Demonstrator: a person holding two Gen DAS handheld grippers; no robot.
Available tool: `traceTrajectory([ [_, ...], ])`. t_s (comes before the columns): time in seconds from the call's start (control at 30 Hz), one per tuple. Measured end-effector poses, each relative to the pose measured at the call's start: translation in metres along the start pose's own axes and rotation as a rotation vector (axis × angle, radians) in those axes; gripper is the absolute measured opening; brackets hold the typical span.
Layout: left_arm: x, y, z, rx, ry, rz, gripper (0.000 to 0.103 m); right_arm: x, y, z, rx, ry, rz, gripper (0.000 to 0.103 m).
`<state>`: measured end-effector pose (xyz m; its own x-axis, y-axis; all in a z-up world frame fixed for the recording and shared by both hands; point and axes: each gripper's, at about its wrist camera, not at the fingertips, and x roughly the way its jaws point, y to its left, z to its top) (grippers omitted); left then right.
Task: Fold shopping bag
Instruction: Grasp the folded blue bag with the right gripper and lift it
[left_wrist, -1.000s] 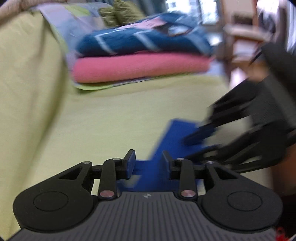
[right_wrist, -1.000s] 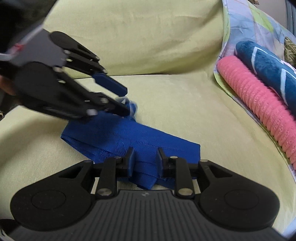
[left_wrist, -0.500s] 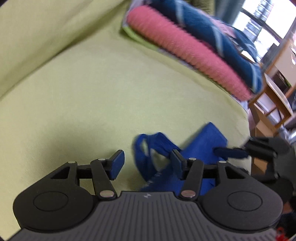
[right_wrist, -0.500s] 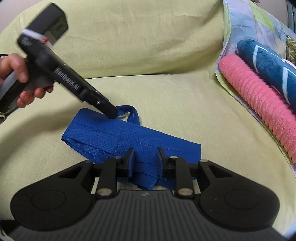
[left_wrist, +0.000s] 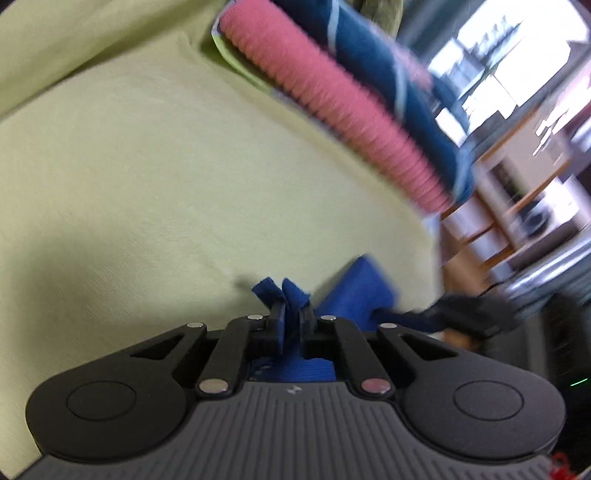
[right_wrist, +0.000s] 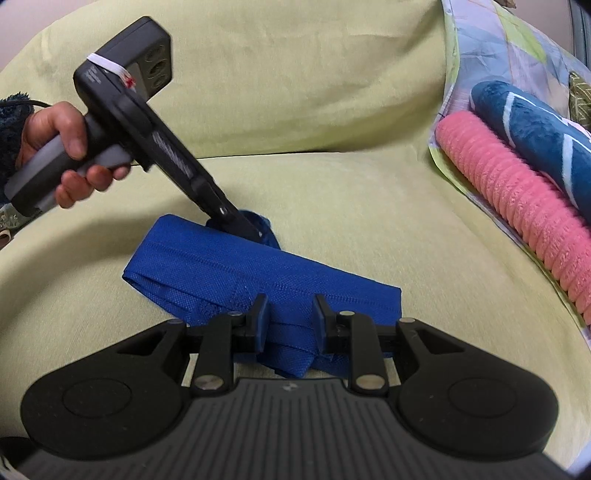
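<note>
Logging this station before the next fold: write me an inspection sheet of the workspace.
Surface: yellow-green sofa seat.
Job's things: blue shopping bag, folded into a strip, handle loop at far end.
Clutter: pink blanket and blue blanket stacked to the right.
Grippers: left gripper just closed on the handle loop; right gripper pinching the bag's near end.
Cables: nothing seen.
Surroundings: blurred wooden shelving.

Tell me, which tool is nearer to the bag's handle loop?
Left. The left tool is shut on the handle loop at the bag's far end; the right tool holds the near end.
</note>
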<state>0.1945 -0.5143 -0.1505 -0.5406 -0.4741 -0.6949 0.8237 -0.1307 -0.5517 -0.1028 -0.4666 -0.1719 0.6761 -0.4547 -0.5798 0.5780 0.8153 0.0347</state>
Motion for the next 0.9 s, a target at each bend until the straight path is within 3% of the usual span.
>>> traceTrajectory([
  [0.2,-0.004,-0.007,-0.010,0.099,-0.010,-0.095,0.003,-0.001,0.002,-0.001,-0.006,-0.002,-0.007,0.023],
  [0.3,-0.004,-0.023,-0.012,0.223,0.022,-0.073,0.006,-0.001,0.001,-0.001,-0.008,0.003,-0.004,0.023],
  [0.4,-0.003,-0.041,-0.009,0.316,0.056,-0.068,0.016,-0.002,0.002,-0.002,-0.024,0.007,-0.001,0.023],
  [0.53,-0.001,-0.072,-0.021,0.542,0.119,0.060,0.020,-0.002,0.002,-0.002,-0.037,0.010,0.011,0.023],
  [0.73,0.030,-0.142,-0.081,1.209,0.242,0.410,0.024,0.000,-0.002,0.004,-0.070,0.039,0.050,0.023],
  [0.9,0.047,-0.156,-0.121,1.506,0.300,0.568,0.024,0.003,-0.006,0.008,-0.049,0.052,0.067,0.023],
])
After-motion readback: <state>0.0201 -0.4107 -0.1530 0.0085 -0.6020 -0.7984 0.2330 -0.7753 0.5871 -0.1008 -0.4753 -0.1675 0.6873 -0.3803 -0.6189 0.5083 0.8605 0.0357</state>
